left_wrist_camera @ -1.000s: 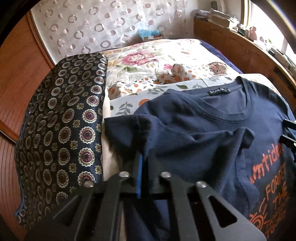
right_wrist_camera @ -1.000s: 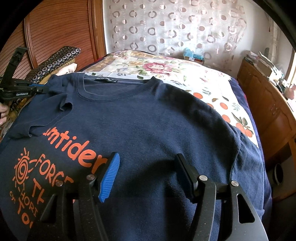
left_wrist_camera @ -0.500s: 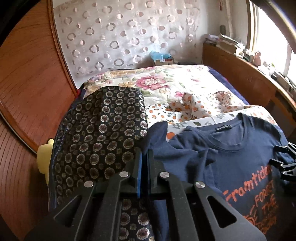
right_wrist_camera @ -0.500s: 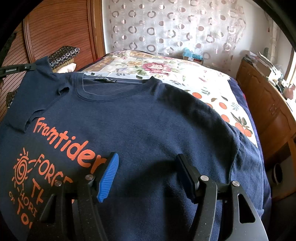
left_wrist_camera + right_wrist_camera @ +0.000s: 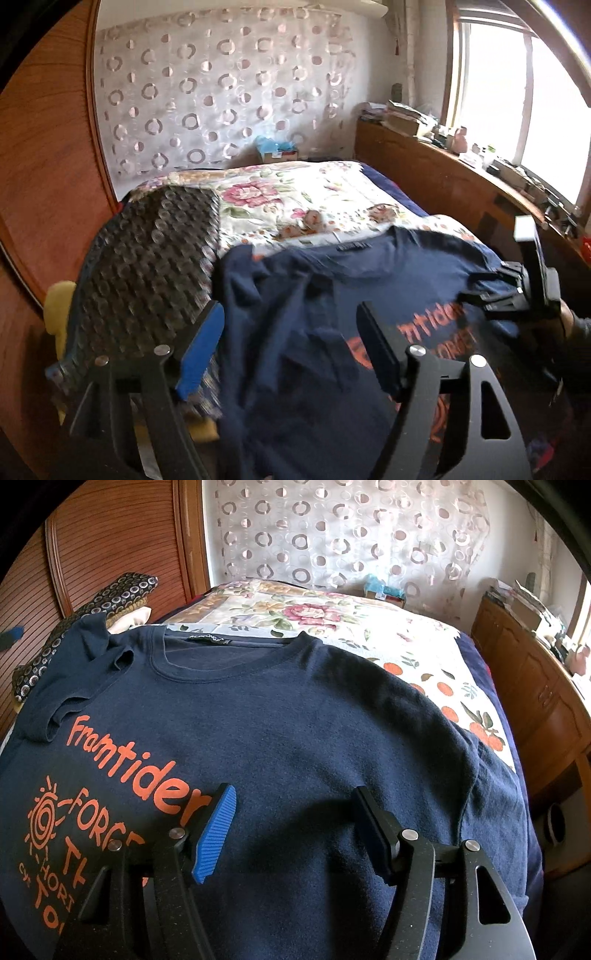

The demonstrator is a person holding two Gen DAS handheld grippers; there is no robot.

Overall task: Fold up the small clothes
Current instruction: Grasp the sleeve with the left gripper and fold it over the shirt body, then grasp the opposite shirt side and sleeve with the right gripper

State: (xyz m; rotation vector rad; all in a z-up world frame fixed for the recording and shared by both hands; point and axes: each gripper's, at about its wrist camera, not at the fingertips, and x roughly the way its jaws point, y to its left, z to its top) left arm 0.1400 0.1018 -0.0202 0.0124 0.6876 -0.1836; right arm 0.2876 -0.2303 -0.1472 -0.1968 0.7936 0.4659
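The navy blue cotton T-shirt with orange lettering [image 5: 295, 738] lies face up on the bed, spread directly ahead of and beneath both tools, its long axis running away from them, collar at the far end. Nearest in the right wrist view, the right tool [image 5: 291, 827] hovers over the chest with its blue-padded fingers [image 5: 214, 834] spread wide and nothing between them. Ahead and to its left the shirt's sleeve [image 5: 79, 657] lies crumpled and partly turned back over the shoulder, touching the dark patterned cushion [image 5: 88, 616] beyond it. The left tool [image 5: 291, 343] is also wide open and empty, poised above the shirt's left half; the bunched sleeve [image 5: 251, 280] sits just ahead of it, so I judge the left hand the nearer one for smoothing or folding that sleeve inward. Farther off lies the floral bedspread [image 5: 317, 613], then the circle-patterned curtain [image 5: 332, 528].

The left wrist view is motion-blurred but shows the right tool from outside, at its own right, low over the shirt's far edge, and the cushion just to its left. The right wrist view alone shows the print clearly and the right side lying flat; the left tool barely enters it
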